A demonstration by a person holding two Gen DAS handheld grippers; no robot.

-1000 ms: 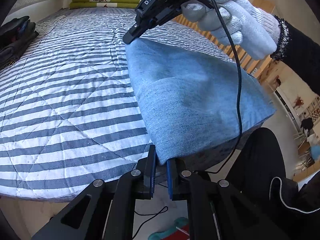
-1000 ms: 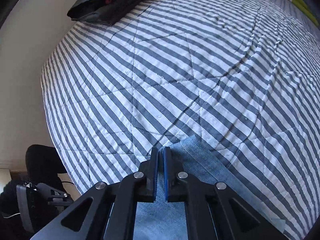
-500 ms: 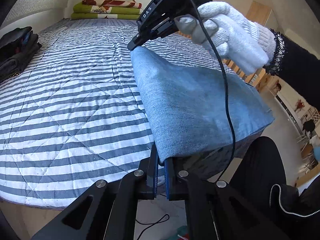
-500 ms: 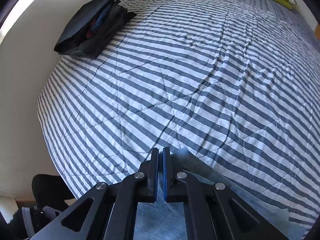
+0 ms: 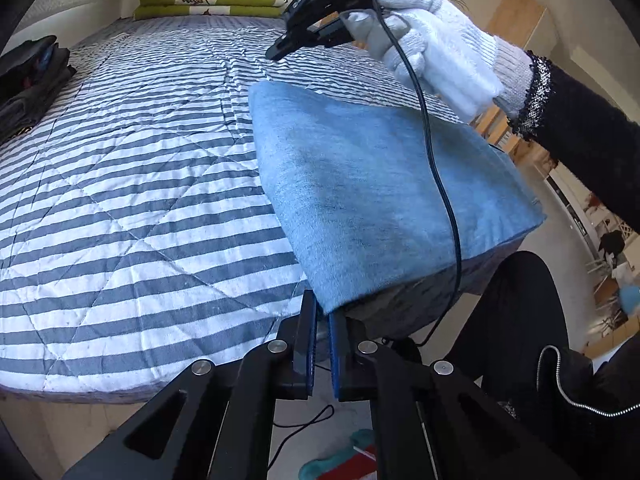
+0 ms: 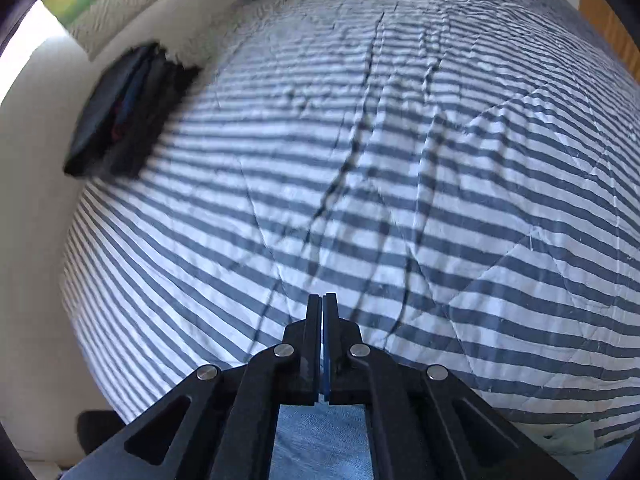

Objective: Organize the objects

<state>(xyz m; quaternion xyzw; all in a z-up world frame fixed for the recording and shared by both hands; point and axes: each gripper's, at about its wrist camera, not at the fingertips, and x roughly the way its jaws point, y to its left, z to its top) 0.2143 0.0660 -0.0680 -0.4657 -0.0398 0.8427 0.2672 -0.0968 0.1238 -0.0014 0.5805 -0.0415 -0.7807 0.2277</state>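
Holding a blue denim cloth (image 5: 384, 200) by one corner, over the striped bed (image 5: 132, 184).

Pinching the near corner of the cloth at lower centre of the left view with the left gripper (image 5: 323, 322), jaws nearly closed on the fabric. Hovering at top centre of that view with the right gripper (image 5: 276, 54), gripped by a white-gloved hand (image 5: 436, 60); jaws shut tight and clear of the cloth's far edge, holding nothing, with only a patch of blue showing under the right gripper (image 6: 322, 304) at bottom centre of its own view. Risking a lopsided sag or a slide off the bed's edge, with only one corner pinched. Risking snagging the black cable (image 5: 436, 168) draped across the cloth. Lying well apart at upper left: a dark pile of clothes (image 6: 124, 116).
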